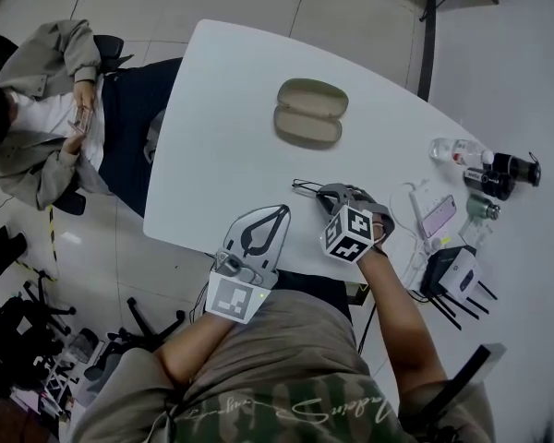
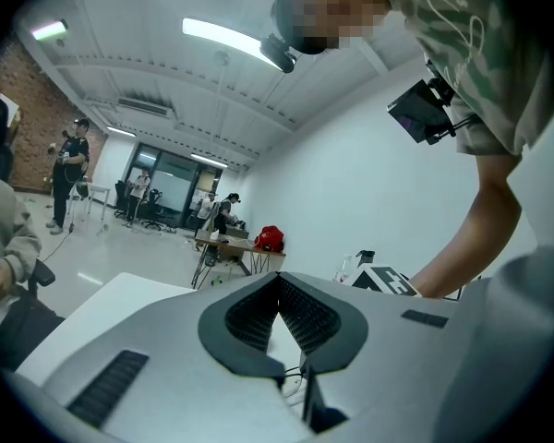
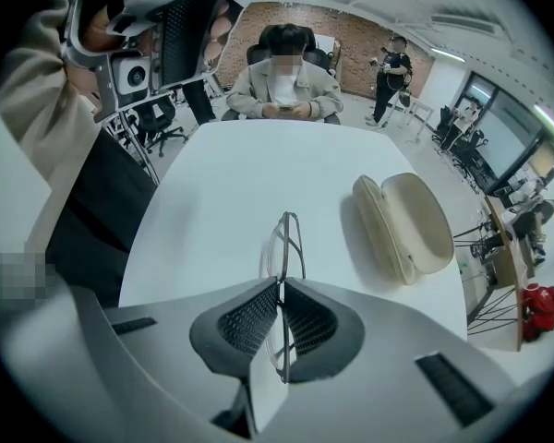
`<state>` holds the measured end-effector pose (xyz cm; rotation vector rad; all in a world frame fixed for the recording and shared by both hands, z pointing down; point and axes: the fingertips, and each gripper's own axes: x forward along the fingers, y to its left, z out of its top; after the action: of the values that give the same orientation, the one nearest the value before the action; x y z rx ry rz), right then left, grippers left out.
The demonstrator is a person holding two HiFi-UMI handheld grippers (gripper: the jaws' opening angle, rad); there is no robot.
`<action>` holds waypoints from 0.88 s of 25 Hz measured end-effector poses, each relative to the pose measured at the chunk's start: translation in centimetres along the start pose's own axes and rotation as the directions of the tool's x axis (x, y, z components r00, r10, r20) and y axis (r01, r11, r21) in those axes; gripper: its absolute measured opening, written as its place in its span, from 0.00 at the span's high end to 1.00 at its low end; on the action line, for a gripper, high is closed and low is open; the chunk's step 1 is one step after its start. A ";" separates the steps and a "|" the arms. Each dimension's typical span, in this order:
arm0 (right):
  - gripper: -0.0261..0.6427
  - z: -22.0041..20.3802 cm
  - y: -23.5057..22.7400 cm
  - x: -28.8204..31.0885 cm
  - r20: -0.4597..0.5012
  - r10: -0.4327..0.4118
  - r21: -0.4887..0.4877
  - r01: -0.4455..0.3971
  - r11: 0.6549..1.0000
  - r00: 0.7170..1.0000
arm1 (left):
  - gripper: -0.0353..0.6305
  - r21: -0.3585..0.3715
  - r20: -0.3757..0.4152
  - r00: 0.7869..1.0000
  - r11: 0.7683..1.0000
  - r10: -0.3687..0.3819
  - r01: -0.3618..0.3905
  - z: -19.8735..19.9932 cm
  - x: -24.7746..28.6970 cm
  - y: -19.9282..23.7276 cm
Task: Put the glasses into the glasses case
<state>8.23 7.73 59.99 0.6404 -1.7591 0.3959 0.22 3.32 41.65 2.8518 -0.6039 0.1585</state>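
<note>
Both grippers are closed at the white table's (image 1: 223,132) near edge: my right gripper (image 3: 280,284) pinches the thin dark wire-framed glasses (image 3: 285,236) by the frame, light and bendable, I'd judge; my left gripper (image 2: 279,281) is empty.

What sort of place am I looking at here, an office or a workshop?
Probably an open-plan office or lab: a white table, wheeled office chairs, ceiling strip lights, and people at other desks.
</note>
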 end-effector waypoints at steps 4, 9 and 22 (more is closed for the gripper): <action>0.91 0.2 -0.9 0.7 0.007 -0.014 0.027 0.014 1.000 1.000 | 0.94 0.020 0.000 0.999 0.999 -0.049 0.049 -0.2 1.0 0.0; 0.91 -0.6 -1.0 1.2 -0.008 0.000 0.044 0.000 0.999 1.000 | 0.94 0.029 -0.057 0.997 0.998 -0.046 0.048 -1.3 1.9 0.8; 0.91 0.0 -2.5 0.4 0.010 -0.037 0.091 0.036 0.995 0.999 | 0.94 0.021 0.044 0.997 0.998 -0.058 0.057 1.2 1.4 0.1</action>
<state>9.63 5.64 60.21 0.7395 -1.7461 0.4494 1.57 2.40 40.75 2.8949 -0.5307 0.0919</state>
